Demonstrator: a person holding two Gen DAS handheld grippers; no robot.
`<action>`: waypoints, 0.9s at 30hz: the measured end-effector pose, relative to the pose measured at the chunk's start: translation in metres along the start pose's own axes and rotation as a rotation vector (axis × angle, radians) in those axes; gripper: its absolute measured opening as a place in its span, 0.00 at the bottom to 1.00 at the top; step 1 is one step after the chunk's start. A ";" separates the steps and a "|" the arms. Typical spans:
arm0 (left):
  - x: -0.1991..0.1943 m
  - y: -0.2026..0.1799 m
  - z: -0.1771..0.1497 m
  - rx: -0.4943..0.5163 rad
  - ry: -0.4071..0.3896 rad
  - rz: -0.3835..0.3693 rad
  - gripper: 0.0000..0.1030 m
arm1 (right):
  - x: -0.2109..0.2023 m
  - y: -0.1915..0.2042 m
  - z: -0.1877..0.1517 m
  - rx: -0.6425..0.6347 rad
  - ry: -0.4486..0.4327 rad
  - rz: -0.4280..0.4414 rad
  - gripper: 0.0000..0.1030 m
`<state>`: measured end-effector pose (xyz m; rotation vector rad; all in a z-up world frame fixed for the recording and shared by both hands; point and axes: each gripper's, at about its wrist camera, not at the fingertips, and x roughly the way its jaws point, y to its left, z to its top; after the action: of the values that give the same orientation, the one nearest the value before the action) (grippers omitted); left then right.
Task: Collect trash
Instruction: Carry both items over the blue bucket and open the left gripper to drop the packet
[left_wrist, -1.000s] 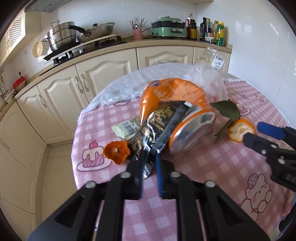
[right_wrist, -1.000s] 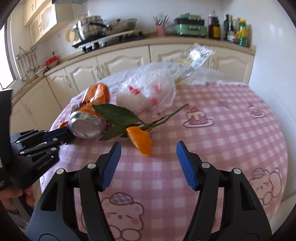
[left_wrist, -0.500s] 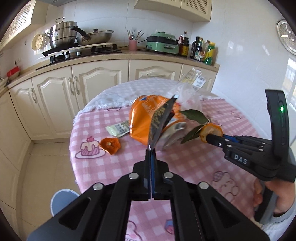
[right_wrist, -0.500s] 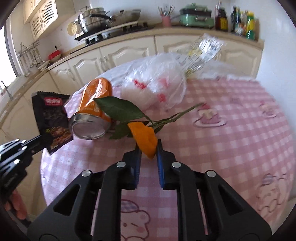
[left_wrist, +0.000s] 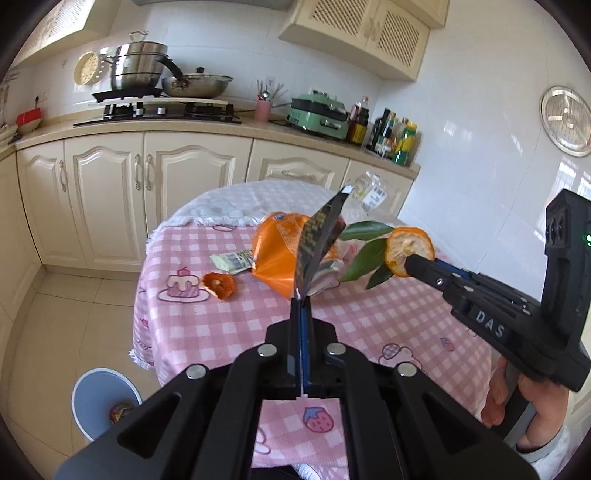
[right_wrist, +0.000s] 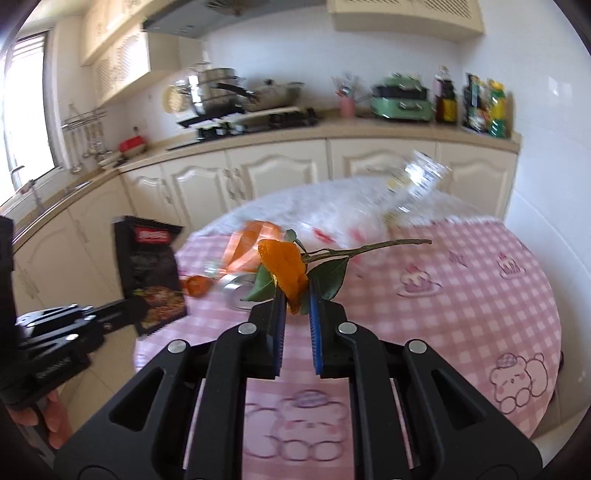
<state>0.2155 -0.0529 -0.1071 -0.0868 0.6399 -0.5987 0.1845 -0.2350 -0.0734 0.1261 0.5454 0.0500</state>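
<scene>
A round table under a pink checked cloth (left_wrist: 229, 325) stands before cream kitchen cabinets. Nearest, the left gripper (left_wrist: 301, 306) is clamped on the edge of a black foil snack wrapper (left_wrist: 317, 240), lifted clear of the cloth. The right gripper (right_wrist: 297, 299), whose jaws have just been closing, pinches an orange peel with leafy twig (right_wrist: 284, 266), also raised. A pale blue bin (left_wrist: 105, 398) sits on the floor beside the table. Beyond lie an orange snack bag (left_wrist: 277, 254), another peel scrap (left_wrist: 218, 286) and a clear plastic bag (right_wrist: 343, 218). Carry both loads over the bin's mouth before releasing; the twig may snag.
</scene>
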 end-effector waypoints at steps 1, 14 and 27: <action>-0.005 0.004 0.000 -0.009 -0.008 -0.002 0.00 | -0.002 0.011 0.001 -0.020 -0.006 0.014 0.11; -0.073 0.101 -0.023 -0.166 -0.100 0.127 0.00 | 0.039 0.149 -0.007 -0.177 0.048 0.243 0.12; -0.082 0.253 -0.096 -0.404 -0.017 0.390 0.00 | 0.152 0.290 -0.072 -0.306 0.279 0.405 0.12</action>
<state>0.2331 0.2123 -0.2045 -0.3361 0.7311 -0.0864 0.2731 0.0719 -0.1743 -0.0725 0.7774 0.5501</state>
